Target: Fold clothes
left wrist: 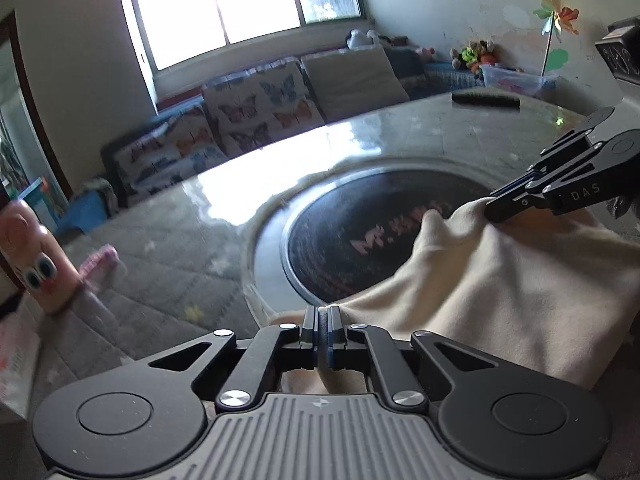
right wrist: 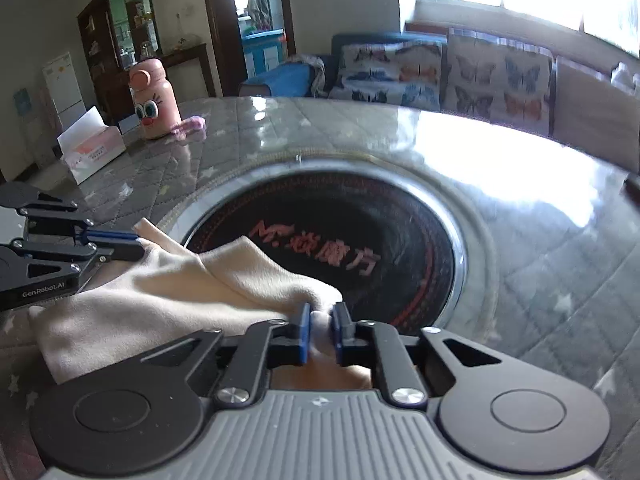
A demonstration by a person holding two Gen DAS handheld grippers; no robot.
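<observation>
Soft cream cloth (right wrist: 168,300) bunched on the glossy quilted table (right wrist: 520,248), overlapping the round black cooktop (right wrist: 400,232) (red lettering), left gripper (left wrist: 323,320) and right gripper (right wrist: 322,320) each clamped on an edge.

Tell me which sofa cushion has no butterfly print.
The plain beige cushion, rightmost of the row in the left wrist view; the other cushions carry butterflies.

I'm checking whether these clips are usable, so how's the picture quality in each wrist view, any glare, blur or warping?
Left wrist view: the window is blown out, with white glare on the table; the pink bottle is blurred at the warped edge. Right wrist view: glare washes out the tabletop on the right, the cream cloth stays readable, and straight lines bend at the rim.
</observation>
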